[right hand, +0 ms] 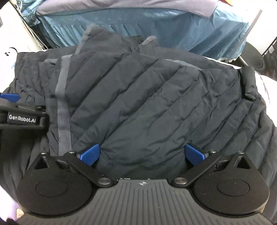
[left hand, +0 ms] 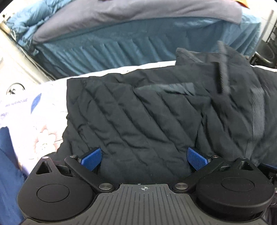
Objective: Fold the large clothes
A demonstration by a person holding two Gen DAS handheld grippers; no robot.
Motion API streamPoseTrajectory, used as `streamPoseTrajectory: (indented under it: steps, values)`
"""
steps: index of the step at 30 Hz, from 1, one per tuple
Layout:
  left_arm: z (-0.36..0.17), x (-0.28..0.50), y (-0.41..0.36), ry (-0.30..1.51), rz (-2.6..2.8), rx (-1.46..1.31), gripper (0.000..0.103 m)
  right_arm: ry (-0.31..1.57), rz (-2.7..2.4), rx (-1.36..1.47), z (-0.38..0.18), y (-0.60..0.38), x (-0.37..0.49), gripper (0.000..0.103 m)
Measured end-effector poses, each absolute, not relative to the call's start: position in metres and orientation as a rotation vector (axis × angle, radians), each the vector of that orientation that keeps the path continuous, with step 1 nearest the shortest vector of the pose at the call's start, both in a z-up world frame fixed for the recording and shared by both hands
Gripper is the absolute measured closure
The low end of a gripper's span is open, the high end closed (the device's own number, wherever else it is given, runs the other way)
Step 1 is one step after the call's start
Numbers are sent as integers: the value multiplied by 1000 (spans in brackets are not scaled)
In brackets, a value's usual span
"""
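A dark navy quilted jacket [left hand: 138, 110] lies spread on a pale printed sheet [left hand: 39, 110], with its sleeves folded across the body. My left gripper [left hand: 144, 158] hangs open just above the jacket's left half, blue pads wide apart, nothing between them. In the right wrist view the same jacket [right hand: 147, 103] fills the frame, a grey zipper strip [right hand: 63, 103] running down its left side. My right gripper [right hand: 142, 154] is open over the folded sleeve, its blue pads clear of the cloth. The left gripper [right hand: 10, 102] shows at the left edge there.
A bed with a teal pleated skirt [left hand: 121, 45] and a grey blanket [left hand: 138, 12] stands behind the work surface. A white cabinet with cables [left hand: 15, 57] is at the left. A blue cloth [left hand: 8, 164] lies at the near left edge. A dark wheeled stand [right hand: 254, 57] sits at the far right.
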State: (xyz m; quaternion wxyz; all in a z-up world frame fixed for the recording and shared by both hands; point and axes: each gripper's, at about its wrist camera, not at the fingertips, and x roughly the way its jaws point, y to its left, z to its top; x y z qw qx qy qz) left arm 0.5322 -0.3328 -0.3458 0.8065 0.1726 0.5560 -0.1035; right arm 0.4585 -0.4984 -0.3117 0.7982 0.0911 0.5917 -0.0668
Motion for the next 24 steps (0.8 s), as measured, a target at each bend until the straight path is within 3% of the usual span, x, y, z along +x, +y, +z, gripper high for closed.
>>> streamPoseTrajectory:
  steps: [16, 24]
  values:
    - [-364, 510, -309, 1022, -297, 293, 0, 1245, -176, 201, -325, -502, 476, 0]
    - [-330, 489, -282, 1017, -371, 224, 0, 1119, -136, 261, -301, -511, 444, 0]
